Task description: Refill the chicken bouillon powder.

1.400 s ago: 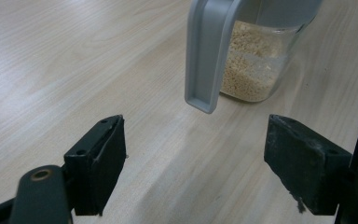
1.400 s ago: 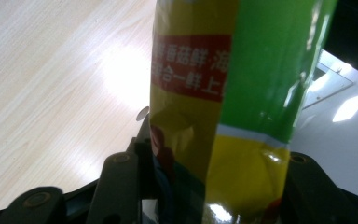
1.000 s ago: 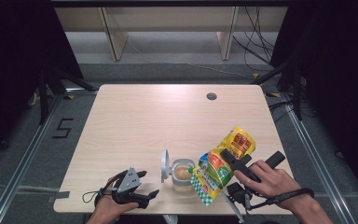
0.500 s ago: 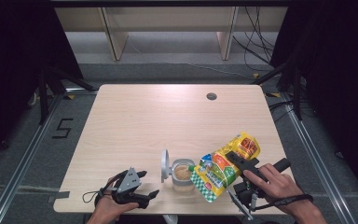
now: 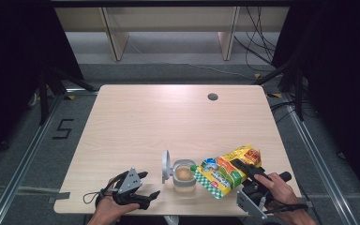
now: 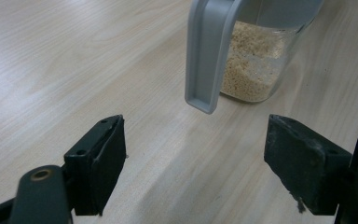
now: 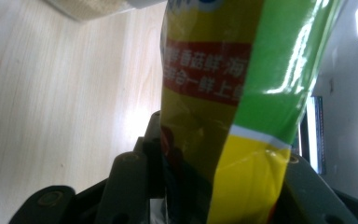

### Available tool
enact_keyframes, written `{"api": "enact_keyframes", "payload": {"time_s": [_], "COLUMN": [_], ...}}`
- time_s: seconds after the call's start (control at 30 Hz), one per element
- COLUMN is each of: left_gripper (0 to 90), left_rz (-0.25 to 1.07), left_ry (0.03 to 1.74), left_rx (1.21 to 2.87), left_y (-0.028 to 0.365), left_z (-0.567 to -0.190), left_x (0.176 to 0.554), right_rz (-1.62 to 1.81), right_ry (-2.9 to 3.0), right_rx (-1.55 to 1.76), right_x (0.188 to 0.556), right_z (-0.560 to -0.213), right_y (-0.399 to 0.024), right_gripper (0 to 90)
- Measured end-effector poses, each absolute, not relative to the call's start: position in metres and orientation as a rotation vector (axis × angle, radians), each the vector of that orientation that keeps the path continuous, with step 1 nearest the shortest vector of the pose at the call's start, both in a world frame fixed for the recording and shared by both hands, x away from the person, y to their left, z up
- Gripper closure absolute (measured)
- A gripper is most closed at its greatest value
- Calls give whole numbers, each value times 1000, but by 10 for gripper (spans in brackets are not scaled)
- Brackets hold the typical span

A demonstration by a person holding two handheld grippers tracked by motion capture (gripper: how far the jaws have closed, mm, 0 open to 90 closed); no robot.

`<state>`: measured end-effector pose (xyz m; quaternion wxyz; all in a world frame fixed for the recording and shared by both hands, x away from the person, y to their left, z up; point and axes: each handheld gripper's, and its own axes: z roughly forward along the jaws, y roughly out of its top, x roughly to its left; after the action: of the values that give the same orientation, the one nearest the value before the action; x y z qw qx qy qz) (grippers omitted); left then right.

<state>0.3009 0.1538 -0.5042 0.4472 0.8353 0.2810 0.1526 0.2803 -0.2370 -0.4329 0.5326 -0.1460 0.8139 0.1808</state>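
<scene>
High view: we clamp our right gripper (image 5: 242, 169) on the yellow-green pouch (image 5: 226, 170), jaws just closing, tilting it at the jar (image 5: 184, 176) near the table's (image 5: 145, 117) near edge. Our left gripper (image 5: 138, 187) rests left, jaws apart.

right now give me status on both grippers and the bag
Right gripper shut on yellow-green bag, tipped toward open jar. Left gripper open, empty, resting on table. Nothing blocking the jar.
</scene>
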Motion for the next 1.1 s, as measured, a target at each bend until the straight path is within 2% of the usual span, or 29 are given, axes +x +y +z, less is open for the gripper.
{"api": "enact_keyframes", "payload": {"time_s": [0.07,0.33,0.37,0.73,1.1], "left_gripper": [204,205,205,205,205], "left_rz": [377,369,383,370,378], "left_ry": [696,693,689,681,692], "left_rx": [2065,2068,2078,2084,2064], "left_y": [153,154,154,154,154], "left_z": [-504,-504,-503,-503,-503], "left_x": [301,301,301,302,301], "right_rz": [499,583,692,940,1095], "right_ry": [1963,1959,2002,2060,2103], "right_rx": [-259,-265,-144,13,251], "right_x": [279,288,289,304,340], "right_z": [-438,-439,-446,-456,-472], "right_y": [-240,-248,-253,-268,-274], "right_gripper": [642,652,657,677,705]}}
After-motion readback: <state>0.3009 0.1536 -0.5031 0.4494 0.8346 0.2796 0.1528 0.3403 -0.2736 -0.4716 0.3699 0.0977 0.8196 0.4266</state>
